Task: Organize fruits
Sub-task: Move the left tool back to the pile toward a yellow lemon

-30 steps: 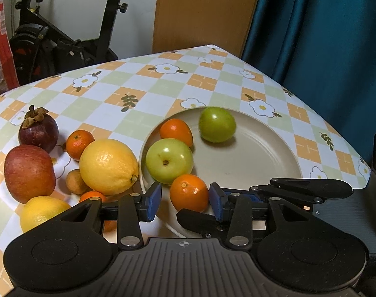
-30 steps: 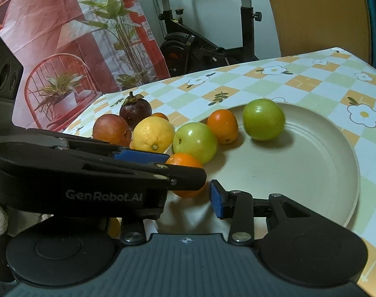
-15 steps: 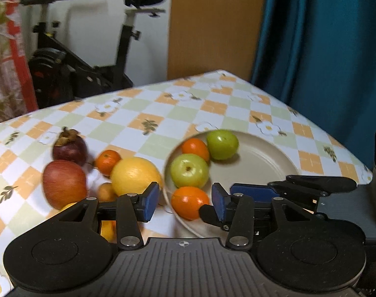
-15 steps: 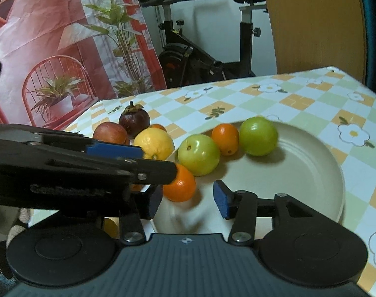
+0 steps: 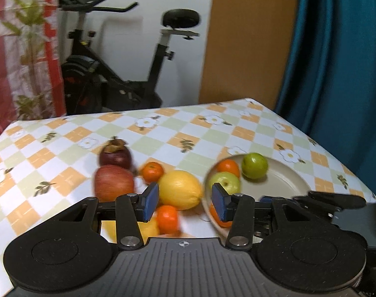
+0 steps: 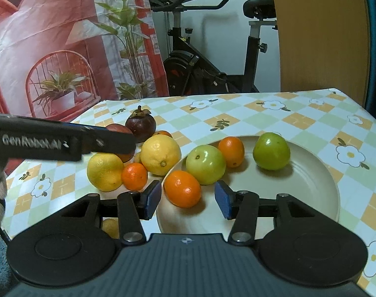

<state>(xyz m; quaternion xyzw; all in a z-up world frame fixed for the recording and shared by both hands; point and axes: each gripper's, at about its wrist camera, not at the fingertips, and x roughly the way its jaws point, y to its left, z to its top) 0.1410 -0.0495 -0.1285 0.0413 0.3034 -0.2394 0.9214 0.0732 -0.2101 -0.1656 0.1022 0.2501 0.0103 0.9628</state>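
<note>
A beige plate [image 6: 299, 188] holds two green fruits [image 6: 205, 164] [image 6: 271, 151] and two oranges [image 6: 231, 151]. The nearer orange [image 6: 182, 188] lies on the plate just past my right gripper [image 6: 187, 201]. Its jaws are opening, and the pads stand clear of the orange. My left gripper [image 5: 185, 204] is open and empty, raised above the table, with a big lemon [image 5: 180, 189] beyond its tips. Left of the plate [image 5: 294, 180] lie a second lemon [image 6: 105, 171], small oranges [image 6: 134, 176], a red apple [image 5: 113, 182] and a mangosteen [image 6: 140, 123].
The left gripper's finger [image 6: 64, 143] reaches across the left of the right wrist view, over the apple. An exercise bike [image 6: 212, 69] and a printed curtain [image 6: 52, 49] stand behind the checked tablecloth [image 6: 274, 118]. A teal curtain [image 5: 336, 61] hangs to the right.
My left gripper has lifted and drawn back leftward from the plate, leaving the orange there. The right gripper's jaws have widened, and that orange now shows between its pads.
</note>
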